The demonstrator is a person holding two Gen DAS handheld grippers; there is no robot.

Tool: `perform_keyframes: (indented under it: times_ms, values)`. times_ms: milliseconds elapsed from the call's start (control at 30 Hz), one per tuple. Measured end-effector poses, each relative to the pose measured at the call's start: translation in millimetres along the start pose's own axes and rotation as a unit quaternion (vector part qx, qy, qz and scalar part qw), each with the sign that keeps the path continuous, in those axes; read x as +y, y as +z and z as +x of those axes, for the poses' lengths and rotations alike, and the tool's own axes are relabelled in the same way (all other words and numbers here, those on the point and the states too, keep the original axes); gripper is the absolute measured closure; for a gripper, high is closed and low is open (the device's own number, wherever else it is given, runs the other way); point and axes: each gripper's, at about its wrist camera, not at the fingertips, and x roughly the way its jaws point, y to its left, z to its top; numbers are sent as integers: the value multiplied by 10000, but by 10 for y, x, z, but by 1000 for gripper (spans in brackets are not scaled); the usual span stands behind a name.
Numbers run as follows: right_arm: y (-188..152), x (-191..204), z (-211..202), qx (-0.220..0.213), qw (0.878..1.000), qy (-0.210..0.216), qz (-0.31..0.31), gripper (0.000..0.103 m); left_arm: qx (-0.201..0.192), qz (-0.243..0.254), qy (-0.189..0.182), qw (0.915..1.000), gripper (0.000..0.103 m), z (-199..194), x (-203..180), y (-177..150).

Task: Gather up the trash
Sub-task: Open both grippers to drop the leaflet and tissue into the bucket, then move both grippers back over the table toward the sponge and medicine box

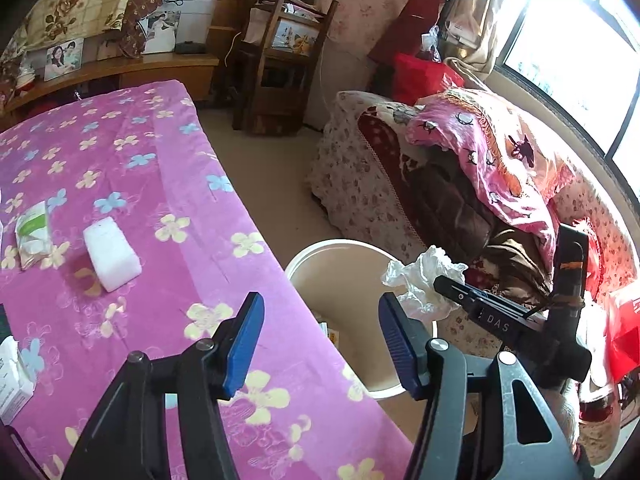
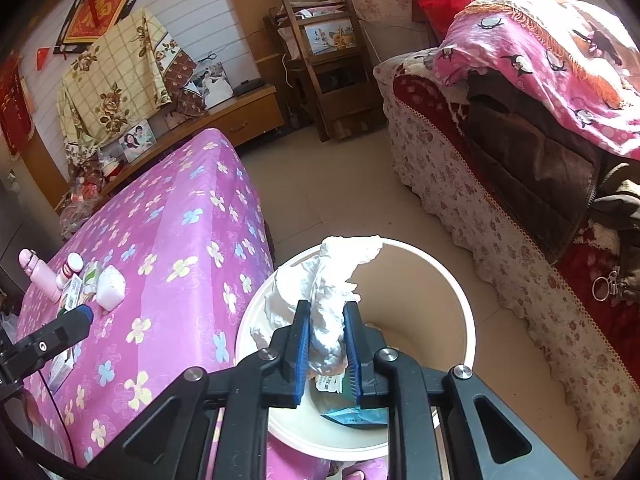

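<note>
The right gripper's (image 2: 326, 344) blue pads are clamped on a crumpled white paper tissue (image 2: 328, 300), held above the round cream plastic waste bin (image 2: 464, 320) (a teal packet (image 2: 356, 416) lies inside). The left gripper (image 1: 320, 344) stands apart and empty over the pink flowered tablecloth's (image 1: 160, 184) edge. On that cloth lies a white foam block (image 1: 111, 254), beside a green-and-white tissue pack (image 1: 34, 234).
</note>
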Motion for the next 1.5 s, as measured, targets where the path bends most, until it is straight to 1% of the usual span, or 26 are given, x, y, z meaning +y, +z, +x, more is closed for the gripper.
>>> perform_keyframes:
  times_ms: [67,133,167,200,233,267,367,533,700,833,1000,1167,1267,1433,1500]
  values:
    - [5,11,-7,-4,10000,-25,-14,83,19,-25,-11,10000,40,-3,19,-11]
    - [5,23,1,26,10000,-60,-27,79,15,-45,-22,10000,40,-19,37,-25]
    - [4,25,8,49,10000,-52,-29,71,11,-45,-26,10000,40,-27,41,-28]
    - [6,18,20,71,10000,-28,-27,46,4,-42,-26,10000,40,-37,42,-30]
    - [1,21,24,87,10000,21,-13,31,-7,-37,-21,10000,40,-48,43,-32]
    - [-5,22,23,94,9999,67,5,25,-17,-33,-14,10000,40,-57,47,-33]
    - [-18,55,10,83,10000,40,-37,25,-42,-35,8,10000,39,-87,69,-37]
    - [-35,146,-26,95,9998,109,-99,25,-108,-20,97,9999,39,-168,124,-58]
    - [-62,344,-115,97,9996,119,-224,25,-153,-61,155,9997,39,-282,216,-105]
    - [-73,590,-193,75,9989,226,-408,25,-242,-121,250,9993,39,-456,360,-164]
    - [-102,1014,-271,69,9962,398,-768,25,-417,-269,394,9980,39,-748,593,-234]
    - [-156,1454,-360,40,9927,591,-1046,25,-545,-377,675,9955,38,-1068,899,-339]
    - [-222,1711,-362,115,9902,659,-1226,25,-576,-458,859,9936,37,-1232,1095,-420]
    - [-364,2089,-322,265,9845,925,-1465,25,-592,-635,1203,9889,35,-1495,1451,-600]
    - [-415,2242,-309,294,9824,988,-1559,25,-570,-733,1288,9873,34,-1582,1589,-662]
